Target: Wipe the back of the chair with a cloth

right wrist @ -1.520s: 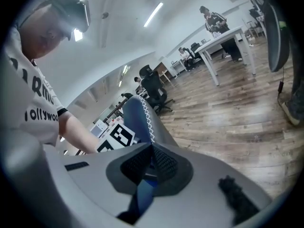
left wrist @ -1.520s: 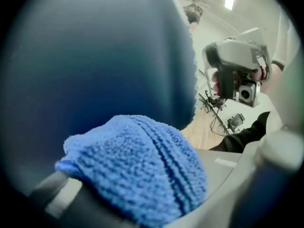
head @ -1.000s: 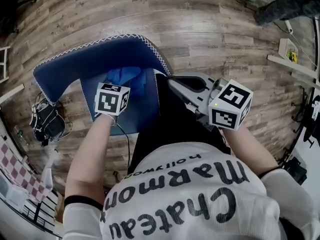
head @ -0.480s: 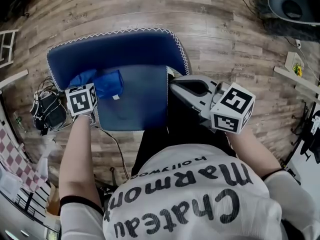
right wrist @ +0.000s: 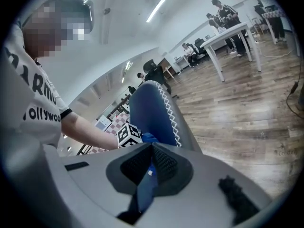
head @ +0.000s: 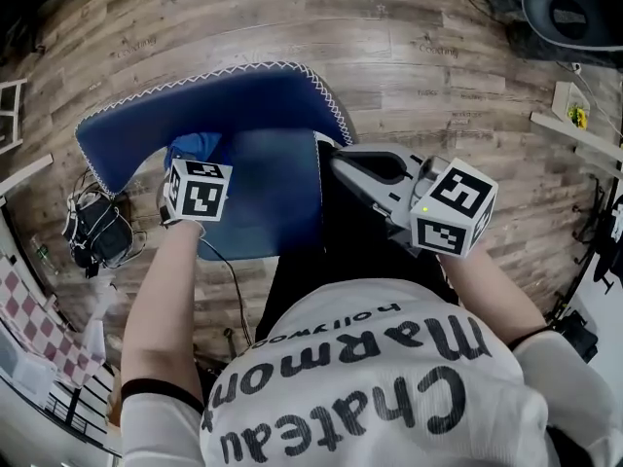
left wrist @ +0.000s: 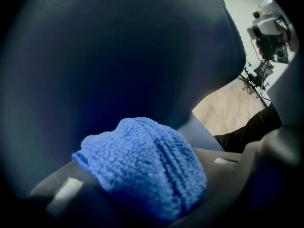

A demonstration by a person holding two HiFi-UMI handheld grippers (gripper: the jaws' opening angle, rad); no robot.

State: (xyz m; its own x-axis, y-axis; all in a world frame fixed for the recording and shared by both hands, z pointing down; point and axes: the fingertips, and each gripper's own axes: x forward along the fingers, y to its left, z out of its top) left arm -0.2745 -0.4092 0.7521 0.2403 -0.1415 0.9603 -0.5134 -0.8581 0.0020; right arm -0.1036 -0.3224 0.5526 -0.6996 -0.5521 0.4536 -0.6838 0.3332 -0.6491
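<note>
The blue chair, with white stitching along its back [head: 209, 100], fills the middle of the head view, and its seat [head: 268, 197] lies near me. My left gripper [head: 195, 163] is shut on a folded blue cloth [head: 191, 146] and presses it against the inner left side of the chair back. In the left gripper view the cloth [left wrist: 142, 167] bulges between the jaws, with the dark blue back [left wrist: 118, 51] close behind it. My right gripper [head: 333, 156] is shut on the chair's right edge [right wrist: 145, 189]. The stitched back [right wrist: 152, 113] rises beyond it.
A bundle of black cables [head: 92, 230] lies on the wooden floor left of the chair. A black chair base [head: 574, 8] sits at the top right. In the right gripper view a white table [right wrist: 232, 32] and several people stand far off.
My left gripper swept the cloth left along the chair back, then came back to the right. The right gripper has stayed clamped on the chair's edge.
</note>
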